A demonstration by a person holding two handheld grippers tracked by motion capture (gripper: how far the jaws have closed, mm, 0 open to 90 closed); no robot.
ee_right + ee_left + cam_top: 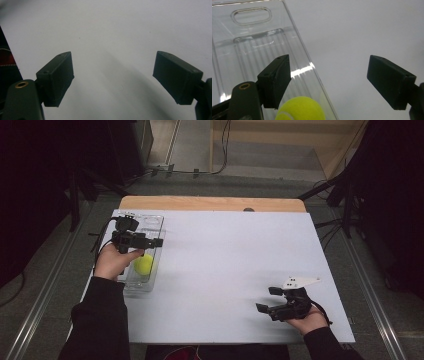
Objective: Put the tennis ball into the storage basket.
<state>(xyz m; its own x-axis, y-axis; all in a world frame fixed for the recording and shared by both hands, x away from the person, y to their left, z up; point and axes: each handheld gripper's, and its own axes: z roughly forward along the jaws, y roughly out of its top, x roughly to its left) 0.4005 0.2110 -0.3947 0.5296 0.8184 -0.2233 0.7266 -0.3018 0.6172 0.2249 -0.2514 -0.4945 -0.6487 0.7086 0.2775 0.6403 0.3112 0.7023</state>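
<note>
1. tennis ball (144,264): yellow-green, lying inside the clear tray (156,222), in the tray's near half, on its ribbed floor. in the left gripper view the ball (299,108) sits low, just beside the tray's right wall.
2. orientation: the ball is round, so no long axis and no pointing direction to record. the tray has one; its long axis runs from the person's side toward the far end of the table, handle slot (251,16) at the far end.
3. left gripper (139,241): hovers over the tray, just beyond the ball, jaws spread wide and holding nothing. one jaw is above the tray floor, the other outside the tray's right wall, so the jaws straddle that wall.
4. right gripper (269,300): well apart from the tray, near the table's (235,245) front right corner, jaws released, empty, bare white surface beneath.
5. risk, judged: if the left gripper descends as it stands, the outer jaw would meet the tray wall or rim, and closing could pinch the wall instead of the ball.
6. risk, judged: the tray looks light; a knock could slide or tip it, and the ball would roll along the ribs.
</note>
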